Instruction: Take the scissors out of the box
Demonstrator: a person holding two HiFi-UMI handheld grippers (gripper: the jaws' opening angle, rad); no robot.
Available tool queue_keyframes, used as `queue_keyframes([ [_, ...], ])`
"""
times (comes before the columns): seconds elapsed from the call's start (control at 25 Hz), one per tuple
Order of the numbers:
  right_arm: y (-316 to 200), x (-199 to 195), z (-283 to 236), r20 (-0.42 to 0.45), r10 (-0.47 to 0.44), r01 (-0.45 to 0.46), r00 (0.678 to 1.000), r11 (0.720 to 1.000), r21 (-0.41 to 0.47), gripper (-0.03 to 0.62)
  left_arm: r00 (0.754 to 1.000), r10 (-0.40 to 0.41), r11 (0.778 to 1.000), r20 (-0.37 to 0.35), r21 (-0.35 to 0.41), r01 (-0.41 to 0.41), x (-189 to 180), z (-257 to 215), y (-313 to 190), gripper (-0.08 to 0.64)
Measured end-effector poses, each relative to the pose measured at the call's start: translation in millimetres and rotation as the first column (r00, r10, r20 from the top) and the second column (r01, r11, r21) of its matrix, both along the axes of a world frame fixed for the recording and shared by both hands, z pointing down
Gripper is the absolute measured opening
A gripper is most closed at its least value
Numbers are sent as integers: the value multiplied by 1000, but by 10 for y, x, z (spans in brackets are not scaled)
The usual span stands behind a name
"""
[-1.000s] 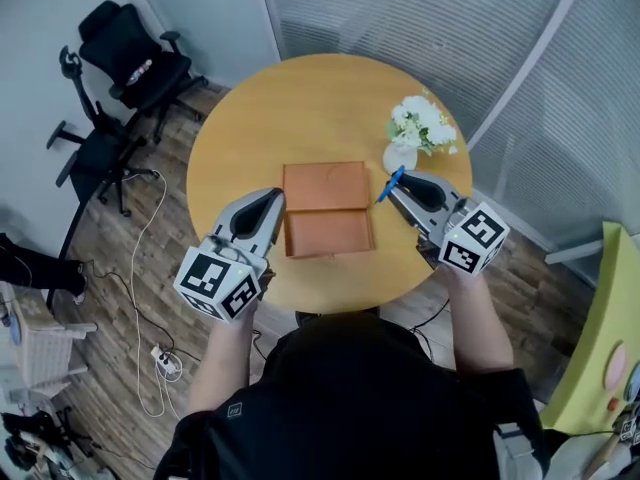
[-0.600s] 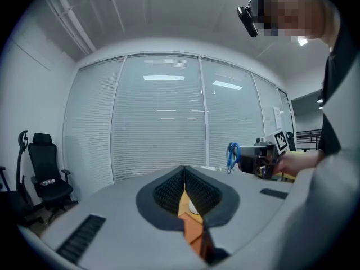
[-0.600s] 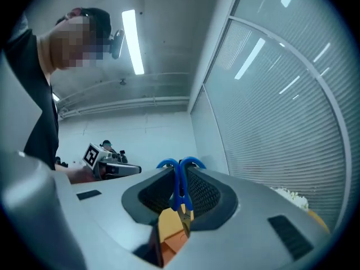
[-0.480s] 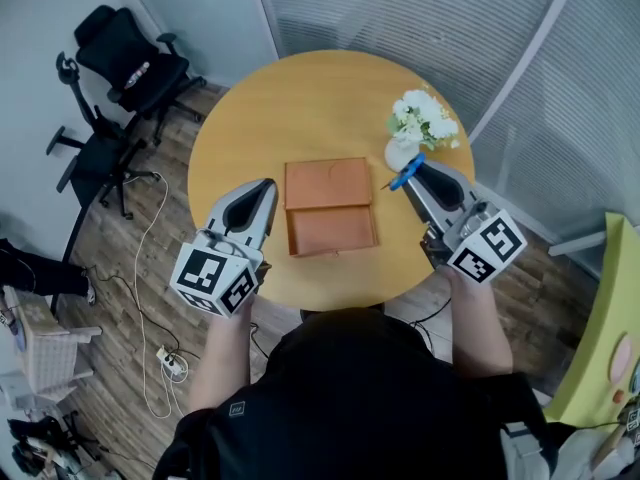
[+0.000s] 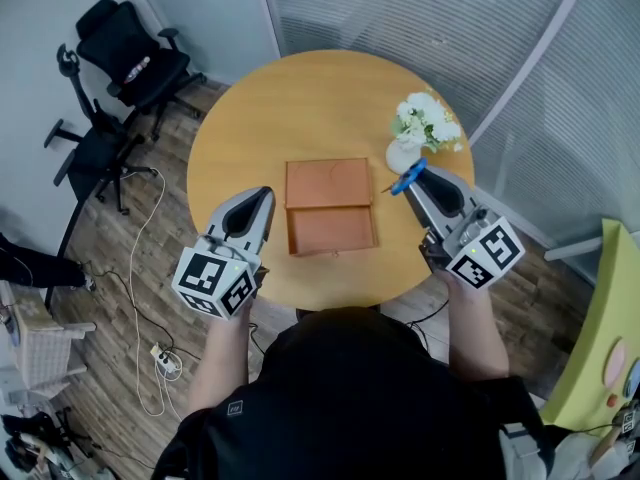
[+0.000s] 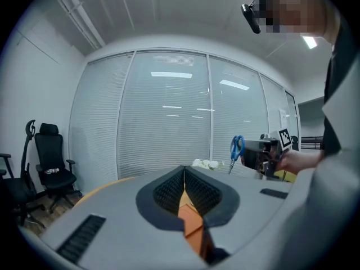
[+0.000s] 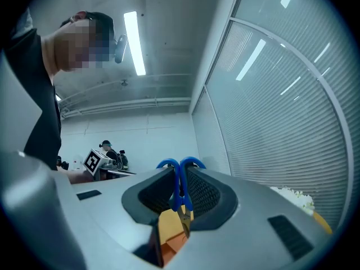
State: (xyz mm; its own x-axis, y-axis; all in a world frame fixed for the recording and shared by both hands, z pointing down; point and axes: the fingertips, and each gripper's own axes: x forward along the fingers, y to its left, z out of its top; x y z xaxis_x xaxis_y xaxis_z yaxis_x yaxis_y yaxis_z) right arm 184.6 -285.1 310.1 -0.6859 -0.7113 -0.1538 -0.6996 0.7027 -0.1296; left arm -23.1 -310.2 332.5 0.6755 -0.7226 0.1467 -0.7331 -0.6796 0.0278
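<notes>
The brown box (image 5: 329,208) lies open in the middle of the round table (image 5: 300,98), its lid folded back. My right gripper (image 5: 412,180) is raised to the right of the box, tilted upward, and shut on the blue-handled scissors (image 5: 404,179). In the right gripper view the scissors (image 7: 180,184) stand between the shut jaws with the handle loops up. My left gripper (image 5: 262,196) hovers at the box's left side, shut with nothing in it. In the left gripper view the scissors (image 6: 236,149) hang from the other gripper (image 6: 260,152) at the right.
A white vase of white flowers (image 5: 420,128) stands on the table just beyond the right gripper. Two black office chairs (image 5: 130,58) sit on the wooden floor at the left. Glass walls with blinds (image 5: 420,18) run behind the table.
The right gripper carried the scissors up and to the right, away from the box, toward the flowers. The left gripper stayed beside the box, shifting only slightly.
</notes>
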Motion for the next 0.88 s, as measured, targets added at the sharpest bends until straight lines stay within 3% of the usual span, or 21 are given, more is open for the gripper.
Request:
queue_keyframes([
  [0.88, 48, 10, -19, 14, -3, 3, 1000, 1000, 10, 87, 1000, -10, 1000, -19, -9, 10, -12, 69, 29, 15],
])
